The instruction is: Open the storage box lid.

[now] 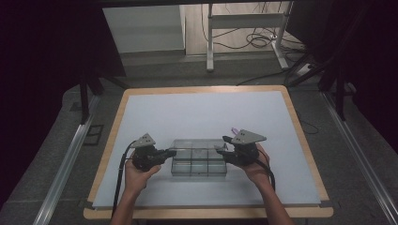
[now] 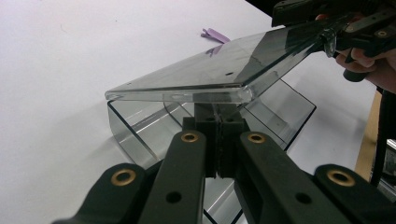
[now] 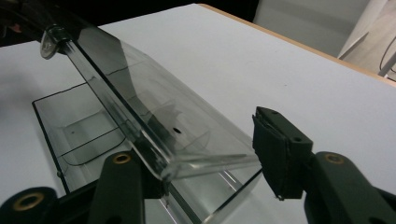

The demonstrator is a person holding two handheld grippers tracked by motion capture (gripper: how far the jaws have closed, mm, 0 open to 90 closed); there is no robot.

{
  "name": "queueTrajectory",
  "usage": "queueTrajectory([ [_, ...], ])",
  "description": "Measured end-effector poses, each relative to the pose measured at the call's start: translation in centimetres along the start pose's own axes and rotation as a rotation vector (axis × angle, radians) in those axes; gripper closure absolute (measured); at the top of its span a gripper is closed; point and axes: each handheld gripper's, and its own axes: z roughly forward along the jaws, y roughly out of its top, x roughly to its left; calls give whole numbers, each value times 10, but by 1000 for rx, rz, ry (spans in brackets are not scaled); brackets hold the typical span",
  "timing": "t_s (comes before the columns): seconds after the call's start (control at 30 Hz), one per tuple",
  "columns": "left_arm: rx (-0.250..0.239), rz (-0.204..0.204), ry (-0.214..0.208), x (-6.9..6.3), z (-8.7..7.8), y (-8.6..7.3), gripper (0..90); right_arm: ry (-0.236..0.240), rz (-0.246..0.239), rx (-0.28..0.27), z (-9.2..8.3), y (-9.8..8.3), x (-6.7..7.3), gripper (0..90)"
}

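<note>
Left hand-held gripper (image 2: 219,140) was clamped on the box (image 1: 199,158) wall mid-worktop (image 1: 197,112), right hand-held gripper (image 3: 210,154) gaped wide around the raised clear lid (image 2: 224,70); best to keep the base pinned and swing the lid slowly.

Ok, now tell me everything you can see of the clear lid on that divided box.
The lid is a flat, smoke-tinted clear plastic panel with rounded corners and a small hole near its middle. It is raised off the clear divided box, tilted, not shut. The left gripper is shut on one edge. The right gripper has the other end between its jaws, one pad clear of it. The box sits on the white table.
</note>
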Motion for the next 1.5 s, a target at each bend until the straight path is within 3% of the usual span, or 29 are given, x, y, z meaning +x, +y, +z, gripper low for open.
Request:
queueTrajectory([
  [0.1,-6,5,0,-1,-2,0,895,6,-14,-6,0,-1,2,541],
  [0.4,0,22,6,-4,-4,-4,877,13,-34,-3,1,-2,2,560],
  [0.43,-11,40,9,-6,-6,-5,844,15,-33,-1,1,-2,1,561],
  [0.6,1,54,26,-8,-9,-9,739,19,-33,1,0,-2,1,561],
  [0.73,26,77,69,-15,-8,-14,551,21,-29,0,0,-2,1,561],
  [0.83,33,68,88,-16,-8,-18,416,24,-18,-8,-2,-2,-1,561],
  [0.93,44,42,105,-12,-9,-22,367,27,-3,-16,-3,-2,-3,562],
  [1.03,43,13,113,-4,-13,-24,352,27,3,-23,-4,-2,-4,566],
  [1.23,44,26,119,1,-22,-26,333,35,13,-33,-4,-2,-7,572],
  [1.5,54,11,132,8,-28,-28,304,28,11,-43,-4,-2,-8,585],
])
